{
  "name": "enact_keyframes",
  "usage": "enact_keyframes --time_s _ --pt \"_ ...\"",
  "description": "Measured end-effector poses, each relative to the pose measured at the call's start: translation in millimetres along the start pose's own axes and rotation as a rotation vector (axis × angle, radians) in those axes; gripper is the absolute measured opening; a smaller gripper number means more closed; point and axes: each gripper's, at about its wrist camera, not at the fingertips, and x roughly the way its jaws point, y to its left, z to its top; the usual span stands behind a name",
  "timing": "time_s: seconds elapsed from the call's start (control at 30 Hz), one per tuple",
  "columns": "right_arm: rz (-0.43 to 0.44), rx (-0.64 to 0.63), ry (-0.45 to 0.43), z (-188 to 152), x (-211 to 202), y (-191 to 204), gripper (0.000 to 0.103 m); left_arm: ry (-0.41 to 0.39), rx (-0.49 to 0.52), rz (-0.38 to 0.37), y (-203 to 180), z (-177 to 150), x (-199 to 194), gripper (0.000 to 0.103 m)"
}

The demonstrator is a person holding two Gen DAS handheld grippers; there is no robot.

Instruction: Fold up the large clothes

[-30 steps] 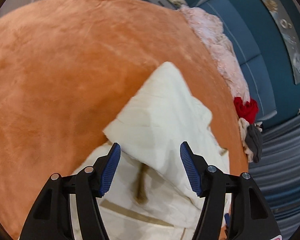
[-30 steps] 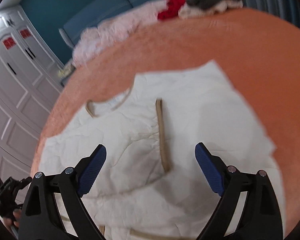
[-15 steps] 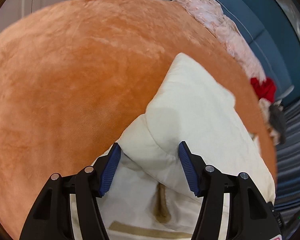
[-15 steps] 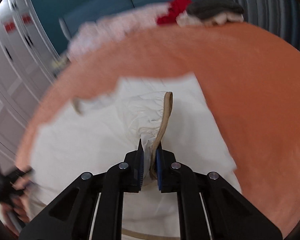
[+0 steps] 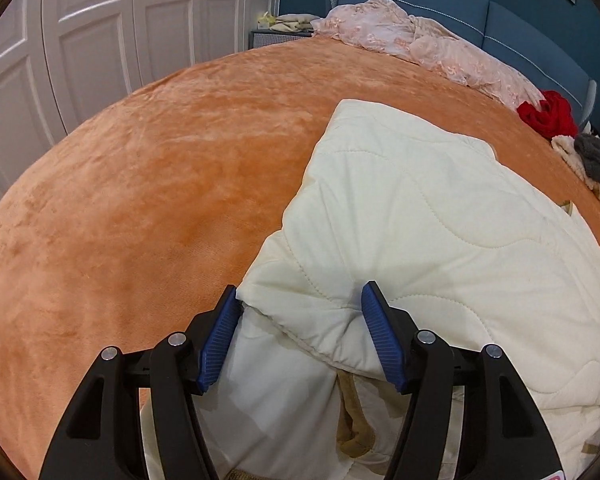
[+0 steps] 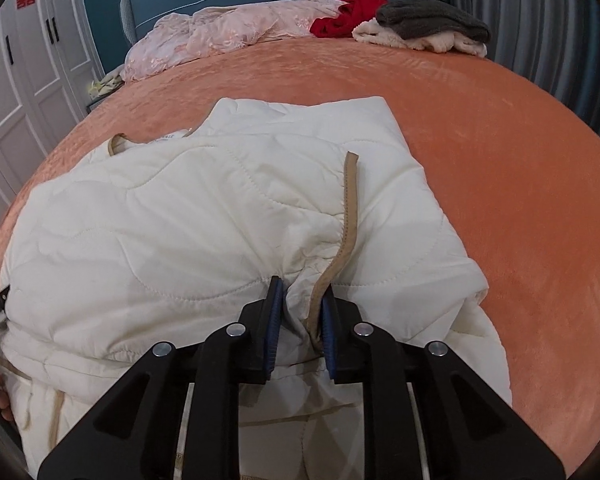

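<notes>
**Sleeve pinched, fold carried over**

Since a second earlier, the right gripper point(image 6: 300, 300) had closed on the cream quilted jacket point(image 6: 204, 216), jaws just easing slightly wider around its tan-trimmed cuff point(image 6: 332, 268). The left gripper point(image 5: 300, 300) straddled a folded jacket edge directly ahead; whether it gripped, I cannot tell. The jacket lay on the orange bedspread point(image 5: 140, 184).

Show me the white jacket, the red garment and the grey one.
jacket point(image 6: 180, 216), right wrist view, on its quilted top panel.
red garment point(image 6: 352, 14), right wrist view, on the middle of the heap.
grey garment point(image 6: 428, 20), right wrist view, on its upper surface.
</notes>
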Motion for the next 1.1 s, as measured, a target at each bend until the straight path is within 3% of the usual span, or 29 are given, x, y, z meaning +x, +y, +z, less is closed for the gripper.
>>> enact_keyframes --time_s 0.07,0.13,0.17,0.27,0.43,0.57,0.67,0.73,1.1 --pt "-0.036 0.019 0.000 6.4 -11.7 -3.2 0.033 0.004 0.001 -0.003 4.3 7.1 -11.8 0.061" --pt "-0.082 0.073 -0.089 11.0 -41.2 -8.6 0.048 -0.024 0.007 -0.030 8.0 11.9 -31.4 0.060" --pt "-0.071 0.098 -0.124 12.8 -52.4 -10.2 0.049 -0.057 0.009 -0.044 9.2 15.2 -44.5 0.060" --pt "0.003 0.112 -0.162 25.3 -66.4 2.5 0.050 -0.129 0.048 -0.077 -4.0 27.1 -68.6 0.060" --pt "0.095 -0.054 -0.108 28.9 -38.0 65.0 0.049 -0.104 0.124 -0.147 -65.4 36.8 -58.6 0.060" --pt "0.088 -0.115 -0.018 7.9 2.6 86.9 0.050 -0.040 0.190 -0.102 -94.2 14.0 -17.9 0.060" --pt "0.075 -0.135 -0.045 -4.5 9.5 88.5 0.052 -0.057 0.210 -0.079 -94.6 -5.7 1.1 0.062" --pt "0.076 -0.144 -0.056 -7.5 10.2 91.0 0.056 -0.055 0.207 -0.078 -94.0 -6.7 3.6 0.064" --pt "0.048 -0.168 -0.115 -20.1 12.7 93.6 0.059 -0.105 0.238 -0.029 -98.2 -19.1 8.0 0.067"
